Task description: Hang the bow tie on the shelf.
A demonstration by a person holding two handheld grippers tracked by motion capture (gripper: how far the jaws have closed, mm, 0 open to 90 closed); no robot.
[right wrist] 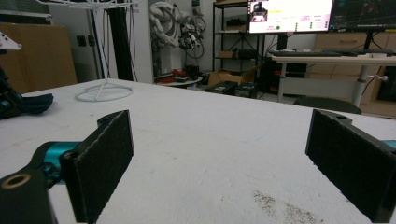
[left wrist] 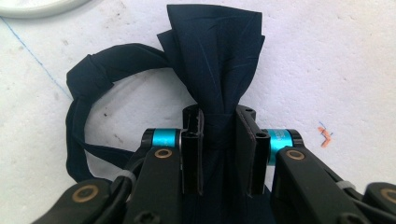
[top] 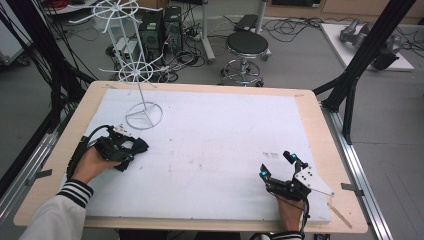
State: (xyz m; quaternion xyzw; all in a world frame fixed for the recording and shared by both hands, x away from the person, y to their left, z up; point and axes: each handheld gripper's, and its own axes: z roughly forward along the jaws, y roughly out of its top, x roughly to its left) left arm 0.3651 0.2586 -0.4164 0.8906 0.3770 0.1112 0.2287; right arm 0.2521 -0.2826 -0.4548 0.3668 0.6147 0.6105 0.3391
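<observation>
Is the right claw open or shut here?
Open: the right claw has its jaws spread wide with bare white table between them, holding nothing.

The scene was lit evenly and brightly from overhead, and only faint, soft shadows were cast on the white desk [top: 210, 145]. In the high view, mild softness was seen throughout, and the straight black frame posts [top: 370, 45] were bent slightly toward the edges. In the left gripper view, the dark navy cloth [left wrist: 215, 60] was rendered sharply, its folds picked out by gentle highlights, while the nearest black parts at the bottom were blurred. In the right gripper view, the monitor [right wrist: 289, 15] was overexposed to a glare, and the near pads [right wrist: 105, 163] were slightly out of focus.
</observation>
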